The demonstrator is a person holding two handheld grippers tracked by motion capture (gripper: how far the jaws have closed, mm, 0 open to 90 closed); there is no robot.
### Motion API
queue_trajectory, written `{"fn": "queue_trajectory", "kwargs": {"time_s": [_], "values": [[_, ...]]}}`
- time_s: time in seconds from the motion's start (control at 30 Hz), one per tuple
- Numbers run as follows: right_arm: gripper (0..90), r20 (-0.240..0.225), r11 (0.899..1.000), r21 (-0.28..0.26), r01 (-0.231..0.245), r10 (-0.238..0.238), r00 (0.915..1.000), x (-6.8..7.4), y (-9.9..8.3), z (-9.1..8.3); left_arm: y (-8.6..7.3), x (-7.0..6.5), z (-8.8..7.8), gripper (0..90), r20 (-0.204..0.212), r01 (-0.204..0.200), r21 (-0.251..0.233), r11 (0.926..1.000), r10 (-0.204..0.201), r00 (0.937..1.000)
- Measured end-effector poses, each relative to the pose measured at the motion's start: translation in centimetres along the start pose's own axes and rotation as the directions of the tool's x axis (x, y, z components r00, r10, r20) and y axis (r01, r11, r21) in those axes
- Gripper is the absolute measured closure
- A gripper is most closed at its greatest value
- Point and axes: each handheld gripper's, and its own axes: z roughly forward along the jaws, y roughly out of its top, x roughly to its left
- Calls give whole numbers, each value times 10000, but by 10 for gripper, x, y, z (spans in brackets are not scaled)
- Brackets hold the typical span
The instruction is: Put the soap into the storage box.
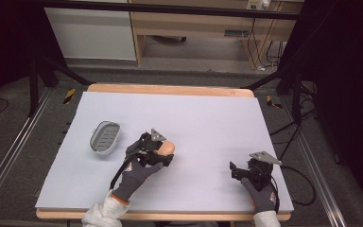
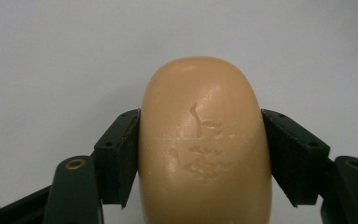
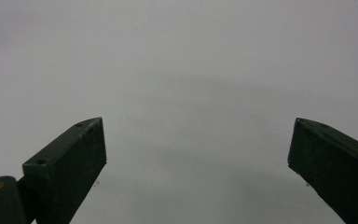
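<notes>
A tan oval bar of soap (image 2: pixel 205 140) with a stamped mark on its face sits between the two black pads (image 2: pixel 121 158) of my left gripper (image 2: pixel 200 156), which is shut on it from both sides. In the high view that left gripper (image 1: pixel 163 153) holds the soap (image 1: pixel 168 147) near the middle of the white table, just right of a small grey soap dish (image 1: pixel 106 138). My right gripper (image 1: pixel 234 171) rests low at the front right of the table. Its jaws stand wide apart over bare white surface, with the right gripper (image 3: pixel 198 154) holding nothing.
The white sheet covers a wooden table (image 1: pixel 170 90) whose edge shows at the back. The slotted grey dish lies left of centre. Black frame legs and cables stand on the floor to either side.
</notes>
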Motion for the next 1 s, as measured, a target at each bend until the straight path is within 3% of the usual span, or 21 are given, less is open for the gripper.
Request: {"fn": "queue_trajectory", "kwargs": {"time_s": [0.43, 1.0], "values": [[45, 5, 10000, -9, 4, -4, 10000, 0, 0, 0, -13, 20, -22, 315, -270, 324, -282, 9991, -331, 9991], [45, 59, 9998, -123, 169, -168, 9998, 3, 0, -2, -25, 52, -49, 315, -713, 1000, -745, 9922, -1053, 9919]]}}
